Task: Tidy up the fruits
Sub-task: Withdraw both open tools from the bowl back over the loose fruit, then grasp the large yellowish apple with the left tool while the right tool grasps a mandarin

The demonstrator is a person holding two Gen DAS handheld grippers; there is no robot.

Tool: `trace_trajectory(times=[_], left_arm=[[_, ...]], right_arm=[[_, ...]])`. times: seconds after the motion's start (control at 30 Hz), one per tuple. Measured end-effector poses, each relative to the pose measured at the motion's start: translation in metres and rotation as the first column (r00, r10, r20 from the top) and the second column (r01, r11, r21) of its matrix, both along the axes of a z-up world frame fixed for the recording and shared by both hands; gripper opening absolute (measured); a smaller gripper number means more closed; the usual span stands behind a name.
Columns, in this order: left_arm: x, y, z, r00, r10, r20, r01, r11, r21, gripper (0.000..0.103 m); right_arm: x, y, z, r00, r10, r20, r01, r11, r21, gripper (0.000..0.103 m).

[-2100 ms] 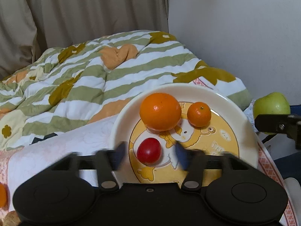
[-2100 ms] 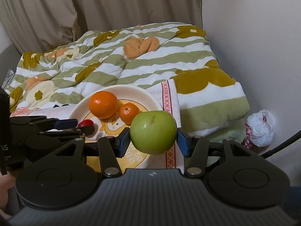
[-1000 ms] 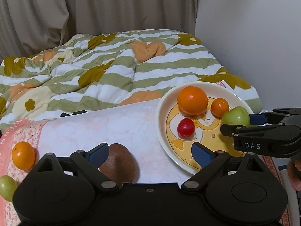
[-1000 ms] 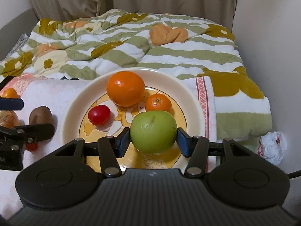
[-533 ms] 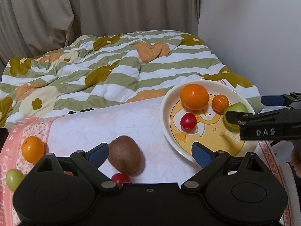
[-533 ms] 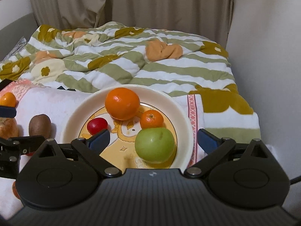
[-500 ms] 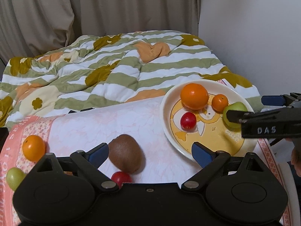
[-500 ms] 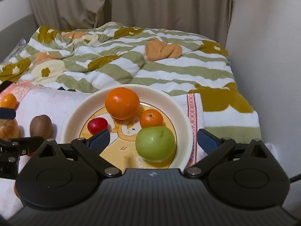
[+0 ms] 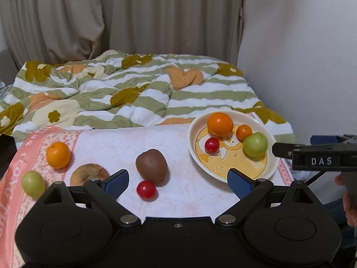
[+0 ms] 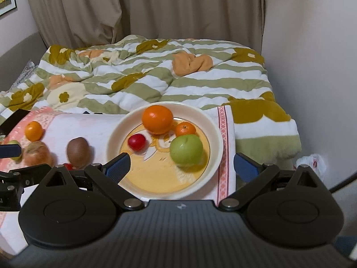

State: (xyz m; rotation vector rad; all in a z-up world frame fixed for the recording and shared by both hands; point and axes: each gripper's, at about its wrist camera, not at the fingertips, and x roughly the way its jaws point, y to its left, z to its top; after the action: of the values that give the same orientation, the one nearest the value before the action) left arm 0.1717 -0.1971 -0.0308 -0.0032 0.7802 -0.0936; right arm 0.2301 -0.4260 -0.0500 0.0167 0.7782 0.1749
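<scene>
A cream plate (image 10: 215, 131) (image 9: 194, 149) with a yellow cartoon print holds a big orange (image 10: 157, 119), a small mandarin (image 10: 185, 129), a red tomato (image 10: 136, 142) and a green apple (image 10: 186, 149) (image 9: 255, 144). My right gripper (image 10: 180, 166) stands open above the plate's near part, apart from the apple. My left gripper (image 9: 177, 181) is open and empty above the pink cloth. A brown kiwi (image 9: 151, 166) and a second red tomato (image 9: 146, 190) lie just beyond it. Further left lie an orange (image 9: 58, 155), a reddish apple (image 9: 89, 175) and a green fruit (image 9: 33, 183).
The pink and white cloth (image 9: 107, 143) covers a surface in front of a bed with a green striped quilt (image 9: 138, 93). Beige curtains (image 9: 125, 17) hang behind, and a white wall (image 9: 301, 55) is at the right. A crumpled white bag (image 10: 312, 162) lies low beside the wall.
My right gripper let go of the green apple, which now rests on the plate, and drew back and up. My left gripper also pulled back and rose, bringing more loose fruit into view.
</scene>
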Motion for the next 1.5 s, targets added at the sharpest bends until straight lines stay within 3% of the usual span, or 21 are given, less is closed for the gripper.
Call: trace_trajectory(times=[0.17, 0.4, 0.67, 0.97, 1.23, 1.5], left_arm=[[-0.031, 0.010, 0.017, 0.998, 0.044, 0.042, -0.044, 0.999, -0.015, 0.097], [-0.069, 0.036, 0.038, 0.989, 0.109, 0.099, -0.111, 0.994, 0.019, 0.099], [-0.091, 0.092, 0.046, 0.979, 0.133, 0.156, -0.139, 0.990, 0.024, 0.099], [-0.090, 0.147, 0.041, 0.989, 0.012, 0.150, -0.020, 0.999, 0.049, 0.099], [-0.066, 0.182, 0.024, 0.983, -0.122, 0.137, 0.115, 0.992, 0.060, 0.099], [-0.027, 0.200, -0.003, 0.971, -0.222, 0.093, 0.217, 0.974, 0.060, 0.099]], right_arm=[[-0.033, 0.007, 0.020, 0.999, 0.031, 0.025, -0.031, 1.000, 0.000, 0.103], [-0.066, 0.024, 0.046, 0.996, 0.072, 0.049, -0.073, 0.997, 0.022, 0.103], [-0.093, 0.057, 0.053, 0.995, 0.081, 0.063, -0.082, 0.996, 0.020, 0.103], [-0.114, 0.108, 0.050, 0.998, -0.030, 0.050, 0.030, 0.999, 0.018, 0.103], [-0.123, 0.149, 0.026, 0.985, -0.173, 0.005, 0.172, 0.985, 0.008, 0.103], [-0.120, 0.184, -0.007, 0.972, -0.232, -0.023, 0.232, 0.973, -0.012, 0.103]])
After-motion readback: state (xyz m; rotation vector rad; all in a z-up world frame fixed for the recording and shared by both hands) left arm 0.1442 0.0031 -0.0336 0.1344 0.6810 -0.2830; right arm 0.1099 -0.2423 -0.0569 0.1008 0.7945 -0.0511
